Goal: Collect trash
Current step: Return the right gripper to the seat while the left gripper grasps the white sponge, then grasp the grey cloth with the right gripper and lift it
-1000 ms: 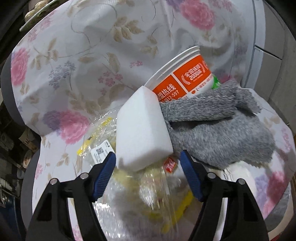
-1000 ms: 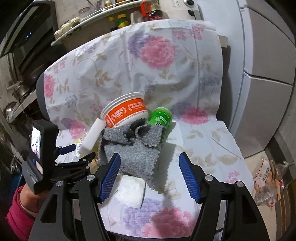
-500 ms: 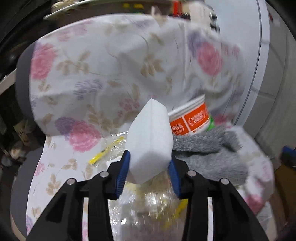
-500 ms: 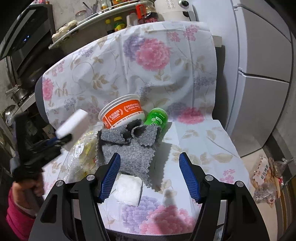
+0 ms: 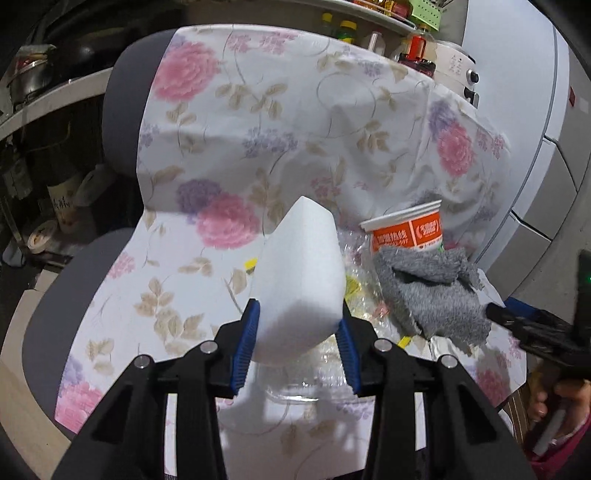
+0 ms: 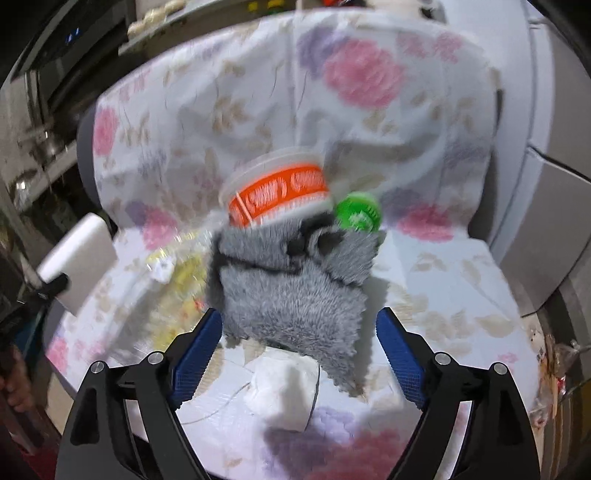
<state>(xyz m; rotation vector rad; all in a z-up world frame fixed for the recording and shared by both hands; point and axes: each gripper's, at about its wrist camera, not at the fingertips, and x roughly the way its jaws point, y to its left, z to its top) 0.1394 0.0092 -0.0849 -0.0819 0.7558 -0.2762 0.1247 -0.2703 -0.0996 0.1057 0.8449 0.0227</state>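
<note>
My left gripper (image 5: 297, 326) is shut on a white foam block (image 5: 299, 273), held up above the seat of a chair draped in a floral cloth (image 5: 177, 280). That block (image 6: 75, 264) also shows at the left of the right wrist view. My right gripper (image 6: 299, 345) hangs over a grey fuzzy cloth (image 6: 291, 291), jaws opening wide, its pads clear of the cloth. Behind the cloth lie an orange-and-white paper bowl (image 6: 277, 192) and a green cup (image 6: 356, 214). A crumpled white tissue (image 6: 282, 398) lies below the cloth. Crinkled clear plastic wrapping (image 6: 173, 273) lies left of it.
The chair back (image 5: 295, 122) rises behind the pile. A grey cabinet (image 6: 546, 229) stands to the right, a kitchen shelf (image 5: 373, 33) with bottles behind, dark shelving (image 5: 40, 177) on the left. A bag of rubbish (image 6: 554, 354) lies on the floor at right. A hand (image 5: 554, 402) holds the right gripper.
My left gripper closed on the white block and lifted it up and to the left, off the pile. My right gripper came down closer to the grey cloth and opened wider.
</note>
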